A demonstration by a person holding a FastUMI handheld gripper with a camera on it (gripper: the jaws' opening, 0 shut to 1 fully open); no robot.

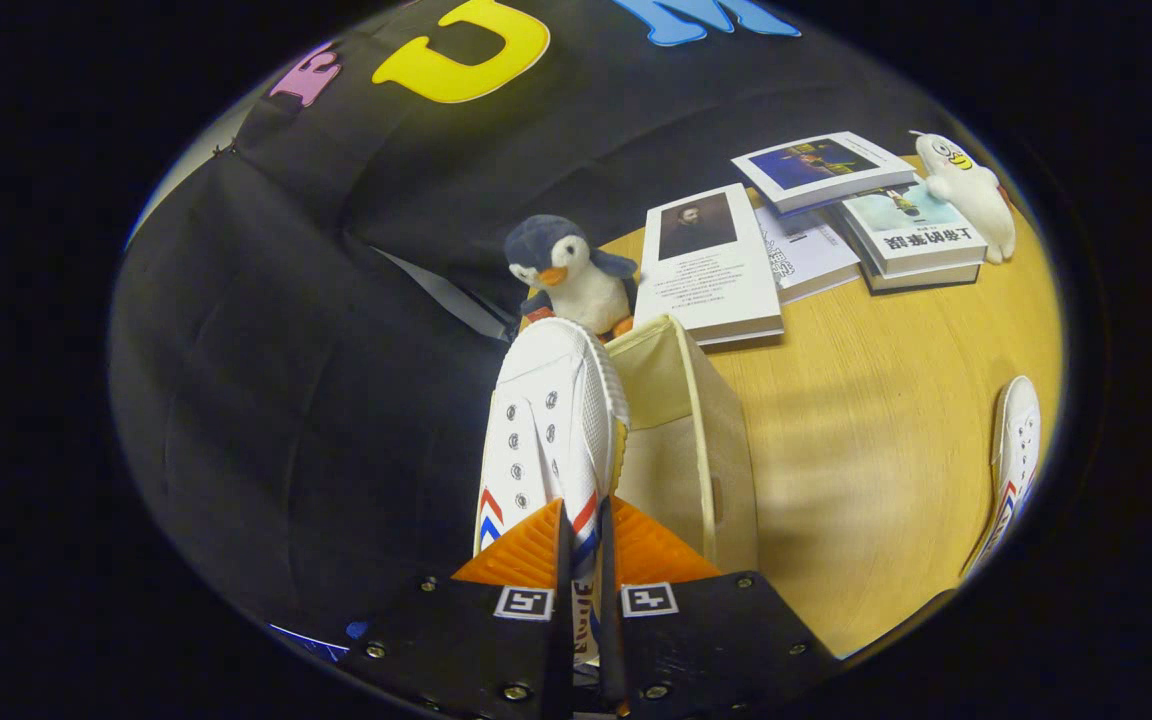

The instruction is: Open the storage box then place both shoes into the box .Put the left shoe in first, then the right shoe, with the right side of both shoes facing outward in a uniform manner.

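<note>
White shoe [551, 420], red-and-blue chevrons, pinched at the heel by the gripper [581, 545].

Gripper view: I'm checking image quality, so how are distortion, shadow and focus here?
Gripper view: fisheye bends the table edge; soft shadows fall beside the box and books; the gripper, shut on the shoe, looks sharp.

The gripper [581, 545] is held pointing forward and slightly downward, its two fingers drawn close together — a narrow gap is left between them — and both are pressed against the heel of a white shoe [548, 420] clamped there.
</note>
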